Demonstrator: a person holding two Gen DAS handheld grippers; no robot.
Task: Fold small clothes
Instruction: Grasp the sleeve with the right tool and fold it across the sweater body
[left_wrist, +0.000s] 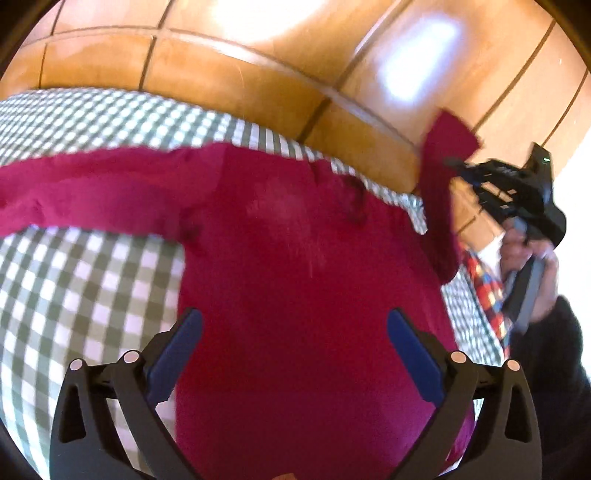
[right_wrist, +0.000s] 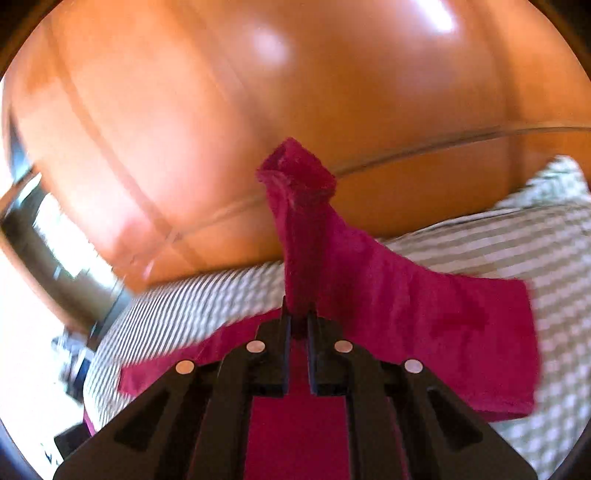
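Note:
A magenta long-sleeved shirt lies spread on a grey-and-white checked bedcover, one sleeve stretched out to the left. My left gripper hovers over the shirt's body with its blue-padded fingers wide open and nothing between them. At the right, my right gripper holds the other sleeve lifted off the bed. In the right wrist view that gripper is shut on the magenta sleeve, which rises from the pads with its cuff uppermost, while the rest of the shirt trails below.
A glossy wooden headboard runs behind the bed, with wooden panels at the right. A colourful checked garment lies at the bed's right side. A hand in a dark sleeve grips the right tool. A dark framed object sits far left.

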